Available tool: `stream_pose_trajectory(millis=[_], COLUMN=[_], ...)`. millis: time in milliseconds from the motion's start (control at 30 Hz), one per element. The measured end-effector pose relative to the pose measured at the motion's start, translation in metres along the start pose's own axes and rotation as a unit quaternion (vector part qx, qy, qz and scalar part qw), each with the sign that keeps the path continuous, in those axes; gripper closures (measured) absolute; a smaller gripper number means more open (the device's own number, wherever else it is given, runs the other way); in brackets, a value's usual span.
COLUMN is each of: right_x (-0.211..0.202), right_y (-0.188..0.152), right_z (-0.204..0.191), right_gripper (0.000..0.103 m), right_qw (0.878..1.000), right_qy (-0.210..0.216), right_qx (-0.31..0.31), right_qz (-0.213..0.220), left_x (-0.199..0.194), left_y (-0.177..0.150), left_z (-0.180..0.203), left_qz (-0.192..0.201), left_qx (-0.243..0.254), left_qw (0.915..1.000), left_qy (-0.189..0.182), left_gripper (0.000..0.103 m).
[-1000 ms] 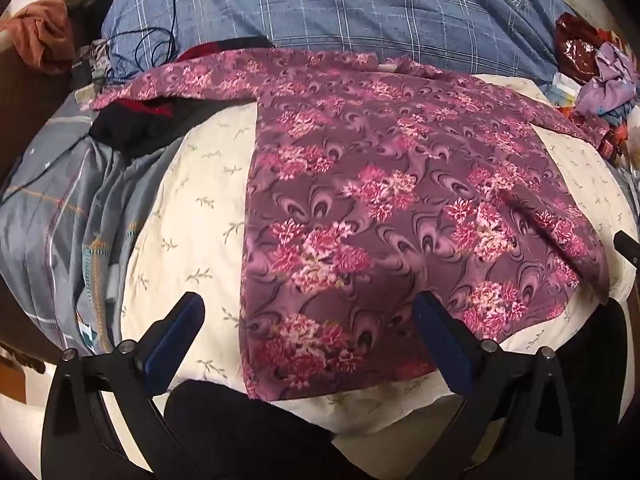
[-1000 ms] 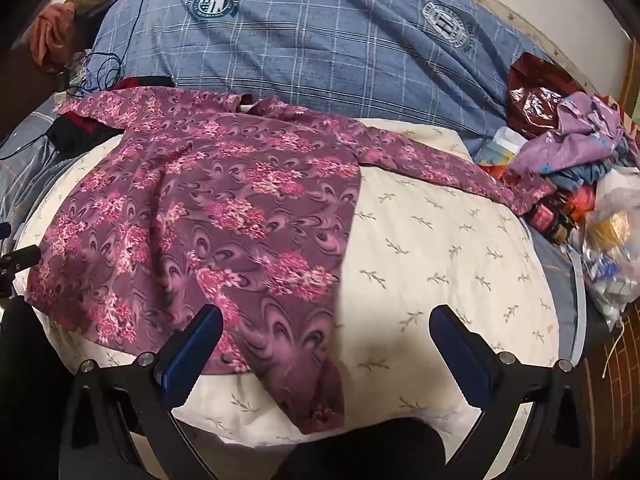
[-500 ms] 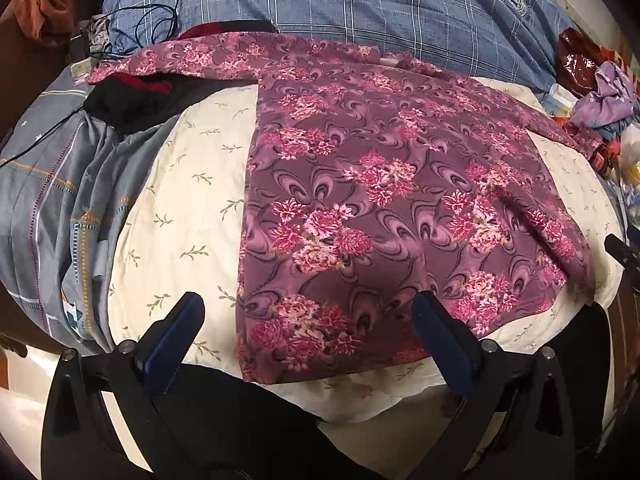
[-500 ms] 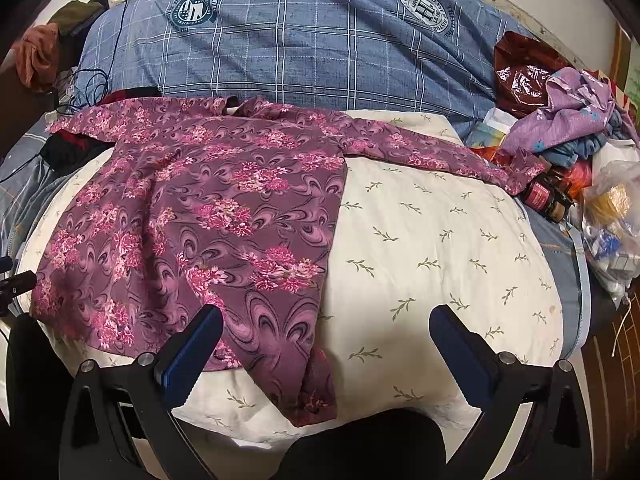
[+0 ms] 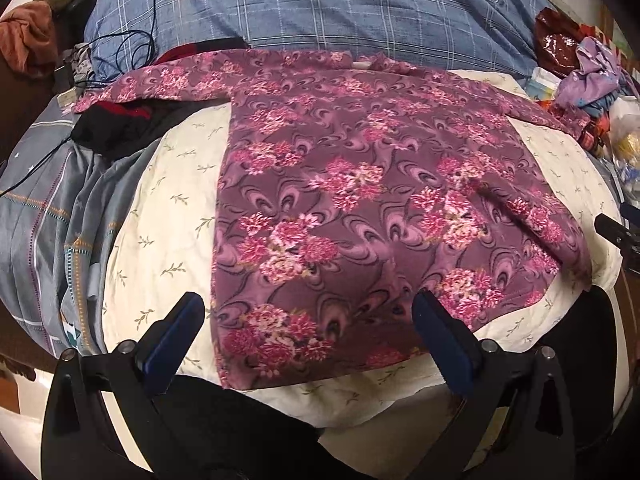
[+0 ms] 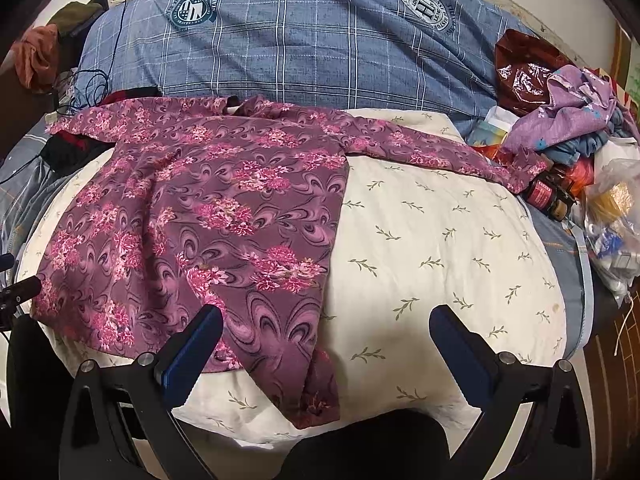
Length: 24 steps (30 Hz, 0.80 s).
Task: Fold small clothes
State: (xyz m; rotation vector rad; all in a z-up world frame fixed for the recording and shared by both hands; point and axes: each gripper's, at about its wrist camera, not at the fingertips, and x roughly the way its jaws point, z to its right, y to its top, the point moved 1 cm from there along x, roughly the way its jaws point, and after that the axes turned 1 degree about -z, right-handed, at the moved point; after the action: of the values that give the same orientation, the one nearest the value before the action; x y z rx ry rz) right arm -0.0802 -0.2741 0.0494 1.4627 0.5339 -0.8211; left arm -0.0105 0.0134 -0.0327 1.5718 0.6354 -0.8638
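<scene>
Right now the left hand-held gripper [image 5: 308, 334] hangs w/ both blue pads spread wide, nothing between them, just above the near hem of the purple floral shirt [image 5: 360, 208]; its left pad is over the cream cover, its right pad over the fabric. The right hand-held gripper [image 6: 326, 340] is likewise spread and empty, its left pad [image 6: 192, 354] over the shirt's hem corner, its right pad over bare cream cover; contact w/ cloth can't be told in either view. The shirt [image 6: 208, 216] lies flat and unfolded on a cream leaf-print quilt [image 6: 440, 248] on the bed, collar at the far end toward a blue plaid pillow [image 6: 312, 40], hem toward the hand-held grippers, one hem corner drooping over the quilt's near edge. Both sleeves stretch out sideways: the right one reaches across the quilt to a pile of purple and blue clothes [image 6: 568, 120] and a dark red bottle [image 6: 548, 196], the left one lies over a black-and-red garment [image 5: 116, 124] beside a grey checked blanket [image 5: 44, 220]. A diagonal crease runs through the shirt's right half in the left wrist view. Further out: black cable [image 5: 124, 52] looped at the pillow's left end, orange cloth [image 5: 24, 40] at far left, a shiny red bag [image 6: 524, 72] and a clear plastic bag [image 6: 616, 220] at the right.
</scene>
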Motion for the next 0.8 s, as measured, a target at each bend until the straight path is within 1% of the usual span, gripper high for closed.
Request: stream_pose_trajectory(millis=[200,800], right_x=[0.0,0.0], right_y=[0.002,0.0], right_z=[-0.001,-0.003], right_gripper=[0.0,0.0], right_qw=[1.0,1.0], right_qy=[0.002,0.004], right_qx=[0.003,0.002], right_qz=[0.002,0.004], left_x=[-0.001,0.001], left_y=[-0.001,-0.002], left_z=[0.006,0.012], left_qz=[0.006,0.0], left_qx=[0.009,0.016], left_qw=[0.9999,0.9999], left_qy=[-0.003,-0.006], left_gripper=[0.0,0.0])
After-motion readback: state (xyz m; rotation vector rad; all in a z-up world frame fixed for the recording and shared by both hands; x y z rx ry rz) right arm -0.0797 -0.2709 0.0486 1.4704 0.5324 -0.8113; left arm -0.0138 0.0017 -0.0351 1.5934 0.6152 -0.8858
